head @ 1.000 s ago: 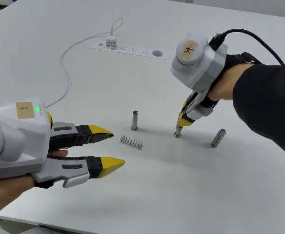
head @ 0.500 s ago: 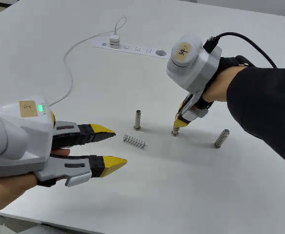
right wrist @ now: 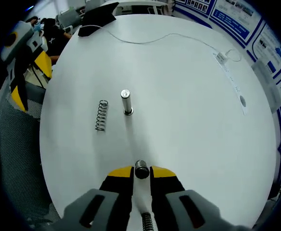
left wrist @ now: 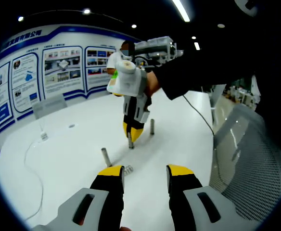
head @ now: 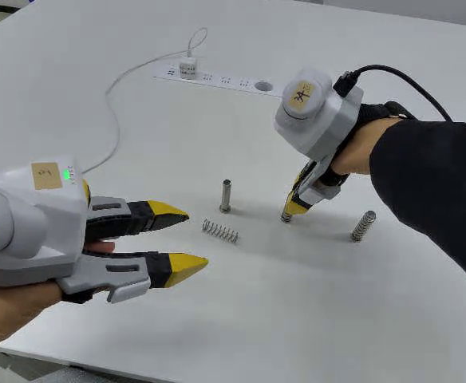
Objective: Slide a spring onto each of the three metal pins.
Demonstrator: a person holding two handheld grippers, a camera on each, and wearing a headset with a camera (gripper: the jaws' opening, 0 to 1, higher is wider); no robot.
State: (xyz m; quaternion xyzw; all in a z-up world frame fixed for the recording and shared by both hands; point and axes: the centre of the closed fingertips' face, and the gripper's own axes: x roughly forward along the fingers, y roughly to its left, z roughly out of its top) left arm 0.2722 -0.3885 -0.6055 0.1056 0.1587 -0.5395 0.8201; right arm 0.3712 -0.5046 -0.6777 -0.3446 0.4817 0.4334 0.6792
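Observation:
My right gripper (head: 295, 207) points down at the white table, shut on a short metal pin (head: 286, 215); the pin's head (right wrist: 141, 169) sits between the yellow tips of that gripper (right wrist: 141, 172). A bare pin (head: 226, 195) stands upright to its left, also seen as the bare pin (right wrist: 126, 102). A loose spring (head: 219, 231) lies flat in front of that pin. To the right stands a third pin wearing a spring (head: 363, 226). My left gripper (head: 195, 238) hovers open at the near left, nothing between its fingers, its tips (left wrist: 145, 171) aimed at the pins.
A white power strip (head: 217, 80) with a plugged charger (head: 188, 66) and a white cable (head: 112, 100) lies at the far side. The table's near edge (head: 97, 367) runs under my left hand. A mesh chair back (left wrist: 256, 163) stands beside the table.
My right gripper has leaned and shifted slightly left with the pin in its tips. My left gripper has held its place, still open.

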